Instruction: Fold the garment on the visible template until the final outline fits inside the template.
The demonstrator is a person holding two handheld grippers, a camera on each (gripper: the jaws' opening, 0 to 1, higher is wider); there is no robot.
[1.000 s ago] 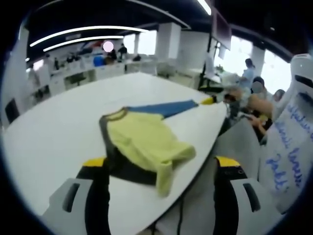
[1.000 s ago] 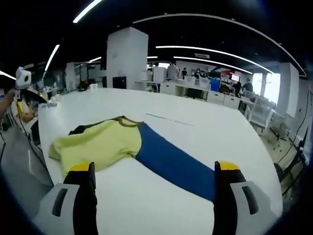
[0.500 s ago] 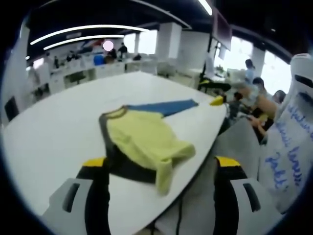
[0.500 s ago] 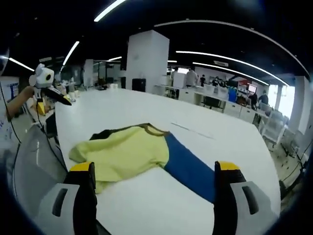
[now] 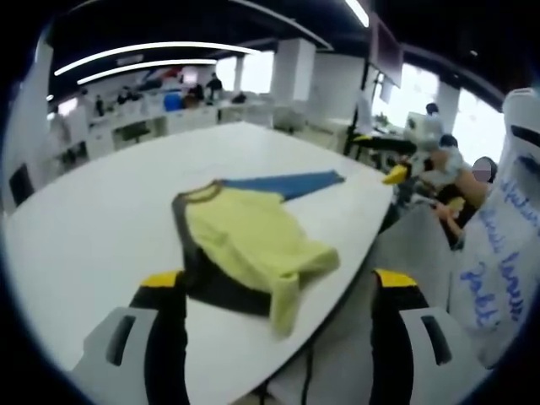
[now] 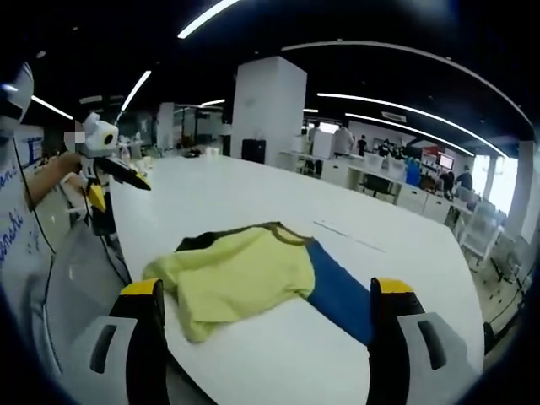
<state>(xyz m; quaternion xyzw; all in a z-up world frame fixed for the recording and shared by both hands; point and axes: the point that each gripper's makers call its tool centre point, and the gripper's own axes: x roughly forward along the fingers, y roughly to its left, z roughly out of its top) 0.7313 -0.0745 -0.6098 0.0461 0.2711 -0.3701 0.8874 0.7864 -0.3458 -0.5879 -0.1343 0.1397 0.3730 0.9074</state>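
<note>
Yellow-and-dark fabric, the garment point(image 5: 249, 249), lies rumpled near the white desk point(image 5: 93, 219) edge, half covering the blue template point(image 6: 342, 291). Both hand-held grippers, left point(image 5: 274, 342) and right point(image 6: 266, 342), hover apart from it with jaws spread and empty, probably lining up corners for a fold.

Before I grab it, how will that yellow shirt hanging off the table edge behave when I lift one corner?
Probably floppy: the yellow shirt lies rumpled, and its sleeve droops over the white table edge, so it should sag from a single pinch. It looks thin and light. Dragging it may also shift the blue template beneath it.
</note>
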